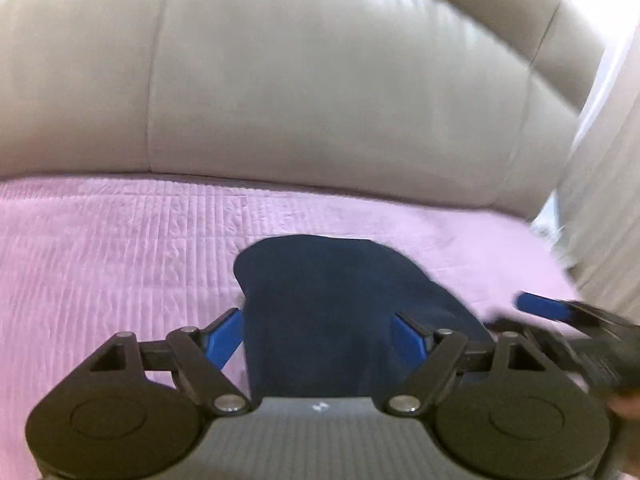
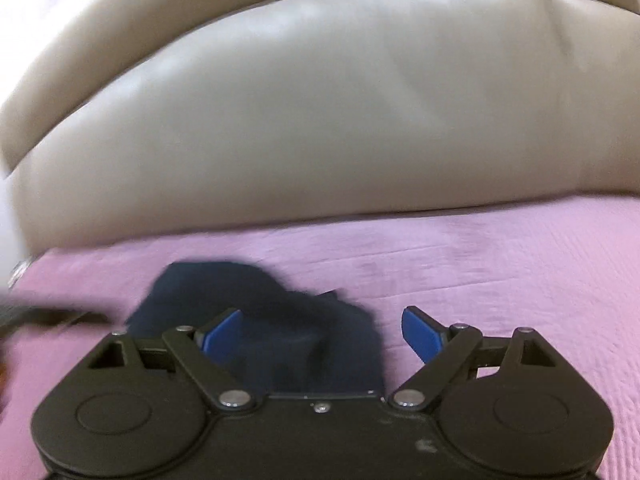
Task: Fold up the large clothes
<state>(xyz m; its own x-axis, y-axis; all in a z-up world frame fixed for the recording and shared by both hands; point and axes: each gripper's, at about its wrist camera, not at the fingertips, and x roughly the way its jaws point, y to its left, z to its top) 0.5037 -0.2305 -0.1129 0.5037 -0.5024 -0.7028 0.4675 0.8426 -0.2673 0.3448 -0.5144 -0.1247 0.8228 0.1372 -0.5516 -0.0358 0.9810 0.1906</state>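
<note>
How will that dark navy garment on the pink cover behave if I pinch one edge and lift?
The navy garment lies bunched with soft rounded edges, so it will probably drape and hang limp rather than hold shape. In the right wrist view it shows humps and folds, so layers may separate unevenly. The quilted pink cover looks textured; dragging may snag rather than slide.

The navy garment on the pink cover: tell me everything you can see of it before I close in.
The navy garment is dark, plain, soft-looking cloth, lying bunched with rumpled folds on the pink quilted cover before the beige leather cushions. Its type is unclear. It lies between the left tool's open fingers and beside the right tool, also open; neither pinches it. Motion blur smears its edges.
</note>
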